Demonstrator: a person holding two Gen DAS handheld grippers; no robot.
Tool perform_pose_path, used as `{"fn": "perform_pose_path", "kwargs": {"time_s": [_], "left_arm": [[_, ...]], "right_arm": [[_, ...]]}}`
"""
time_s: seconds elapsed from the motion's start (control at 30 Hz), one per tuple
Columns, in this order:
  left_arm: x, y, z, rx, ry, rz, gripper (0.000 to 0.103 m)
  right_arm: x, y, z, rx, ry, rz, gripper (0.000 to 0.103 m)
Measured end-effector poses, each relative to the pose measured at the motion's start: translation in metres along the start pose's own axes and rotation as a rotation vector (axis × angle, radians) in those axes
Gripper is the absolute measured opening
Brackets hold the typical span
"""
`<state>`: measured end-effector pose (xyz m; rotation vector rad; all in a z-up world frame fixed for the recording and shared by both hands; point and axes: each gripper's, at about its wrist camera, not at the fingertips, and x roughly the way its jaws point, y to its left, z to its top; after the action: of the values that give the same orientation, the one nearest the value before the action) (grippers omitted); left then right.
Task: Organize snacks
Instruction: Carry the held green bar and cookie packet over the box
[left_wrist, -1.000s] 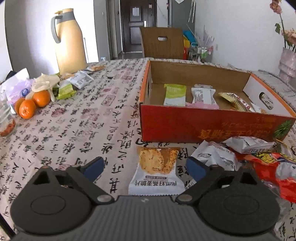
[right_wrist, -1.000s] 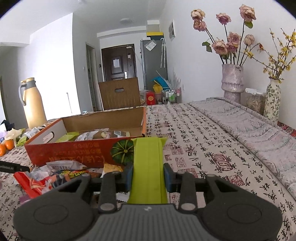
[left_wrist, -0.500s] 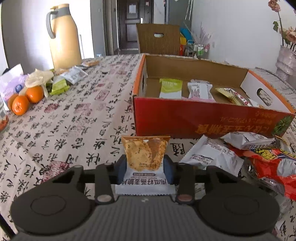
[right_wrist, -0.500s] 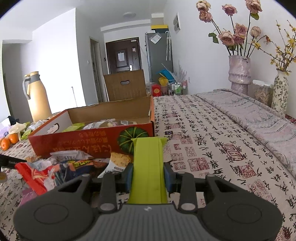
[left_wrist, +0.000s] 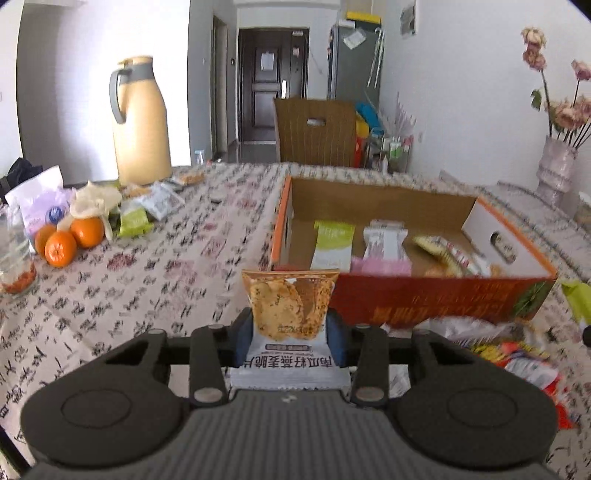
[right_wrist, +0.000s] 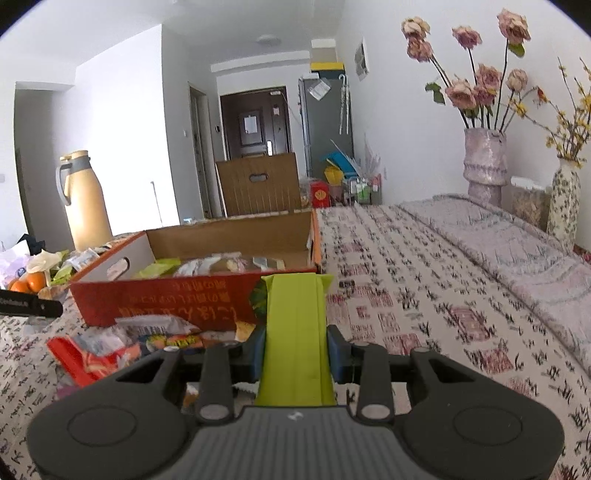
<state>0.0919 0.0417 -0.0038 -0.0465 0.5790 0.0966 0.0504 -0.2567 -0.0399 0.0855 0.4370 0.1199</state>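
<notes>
Carrying two snacks toward the cardboard box (left_wrist: 424, 295): left gripper (left_wrist: 290, 332) clamped on the cracker packet (left_wrist: 290, 314), right gripper (right_wrist: 295, 350) clamped on the green packet (right_wrist: 295, 332), both needing clearing of the near wall before releasing inside.

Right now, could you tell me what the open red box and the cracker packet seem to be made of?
Open red box: corrugated cardboard, seemingly; raw brown inside, printed red outside, punched handle hole.
Cracker packet: thin glossy plastic film, probably; crimped top edge, printed crackers and white label panel.
</notes>
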Motion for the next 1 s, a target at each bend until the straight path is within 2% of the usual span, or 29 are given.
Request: {"fn": "perform_pose_path", "kwargs": {"time_s": [0.27, 0.5, 0.83, 1.0], "left_arm": [[-0.008, -0.018, 0.024, 0.019, -0.082, -0.033, 0.042], [0.001, -0.035, 0.044, 0.032, -0.120, -0.068, 0.042], [0.024, -0.061, 0.070, 0.053, -0.140, -0.105, 0.042], [0.043, -0.066, 0.082, 0.044, -0.139, -0.094, 0.042]], "right_arm": [[0.007, 0.006, 0.027, -0.015, -0.071, 0.024, 0.033], [0.028, 0.011, 0.049, -0.004, -0.103, 0.042, 0.033], [0.073, 0.025, 0.081, 0.001, -0.118, 0.074, 0.033], [0.101, 0.033, 0.095, -0.008, -0.111, 0.088, 0.033]]}}
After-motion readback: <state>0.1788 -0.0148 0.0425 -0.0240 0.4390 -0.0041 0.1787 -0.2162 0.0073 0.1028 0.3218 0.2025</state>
